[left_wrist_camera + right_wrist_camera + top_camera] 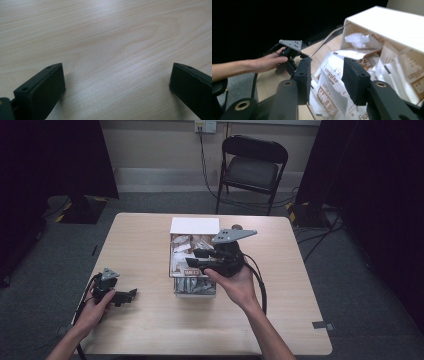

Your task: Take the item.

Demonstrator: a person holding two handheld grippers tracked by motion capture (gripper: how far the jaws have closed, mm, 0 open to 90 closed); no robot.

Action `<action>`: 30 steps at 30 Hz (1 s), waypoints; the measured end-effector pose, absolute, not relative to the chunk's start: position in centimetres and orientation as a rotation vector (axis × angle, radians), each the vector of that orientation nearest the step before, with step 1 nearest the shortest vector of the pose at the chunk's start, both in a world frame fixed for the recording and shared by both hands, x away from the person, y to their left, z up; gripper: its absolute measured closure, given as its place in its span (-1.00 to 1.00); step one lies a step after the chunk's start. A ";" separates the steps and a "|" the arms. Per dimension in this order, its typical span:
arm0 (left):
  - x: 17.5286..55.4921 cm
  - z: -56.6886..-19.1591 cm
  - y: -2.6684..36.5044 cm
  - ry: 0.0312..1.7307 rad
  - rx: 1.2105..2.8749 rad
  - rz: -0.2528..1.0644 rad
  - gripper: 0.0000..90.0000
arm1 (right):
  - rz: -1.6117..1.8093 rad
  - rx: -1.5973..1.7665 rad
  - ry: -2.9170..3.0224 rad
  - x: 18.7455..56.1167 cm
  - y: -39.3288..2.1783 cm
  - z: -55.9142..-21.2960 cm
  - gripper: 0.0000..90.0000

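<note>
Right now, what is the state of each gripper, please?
Left gripper: open, nothing between the jaws, over the bare table.
Right gripper: open, jaws around a packet in the box, not yet pressing.

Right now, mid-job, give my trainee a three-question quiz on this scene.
1. True or false: the left gripper is holding a packet.
2. Which gripper is over the box of packets? A) left B) right C) both
3. What stands beyond the table, by the wall?

Key:
1. False. Its jaws stand wide apart over bare tabletop, nothing between them.
2. B. The right gripper is at the box, its jaws on either side of a white and brown packet, pads not yet pressing it.
3. A black folding chair.
</note>
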State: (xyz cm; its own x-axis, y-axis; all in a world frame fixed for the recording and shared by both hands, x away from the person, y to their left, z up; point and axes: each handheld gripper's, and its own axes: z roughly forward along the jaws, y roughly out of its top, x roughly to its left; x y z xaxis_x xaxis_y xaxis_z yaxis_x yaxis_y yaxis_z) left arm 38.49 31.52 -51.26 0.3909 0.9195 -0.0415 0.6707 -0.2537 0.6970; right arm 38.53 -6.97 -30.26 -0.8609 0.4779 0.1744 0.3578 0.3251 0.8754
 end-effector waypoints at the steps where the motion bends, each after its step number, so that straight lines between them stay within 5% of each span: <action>1: 38.5 -51.3 31.5 1.357 2.015 0.503 -1.00 | 1.568 0.782 2.470 38.6 -6.8 -30.4 0.34; 15: 38.5 -51.3 31.5 1.357 2.015 0.502 -1.00 | 1.518 0.816 2.525 39.3 -6.5 -31.9 0.43; 30: 38.5 -51.3 31.5 1.357 2.015 0.502 -1.00 | 1.429 0.773 2.604 39.1 -5.8 -32.4 0.77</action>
State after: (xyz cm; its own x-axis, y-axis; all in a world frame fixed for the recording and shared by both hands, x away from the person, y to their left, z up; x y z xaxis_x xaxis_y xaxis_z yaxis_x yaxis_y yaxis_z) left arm 38.49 31.53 -51.26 0.3915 0.9193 -0.0412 0.6707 -0.2545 0.6967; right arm 39.06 -5.80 -32.41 -0.8705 0.4608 0.1729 0.3932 0.4401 0.8073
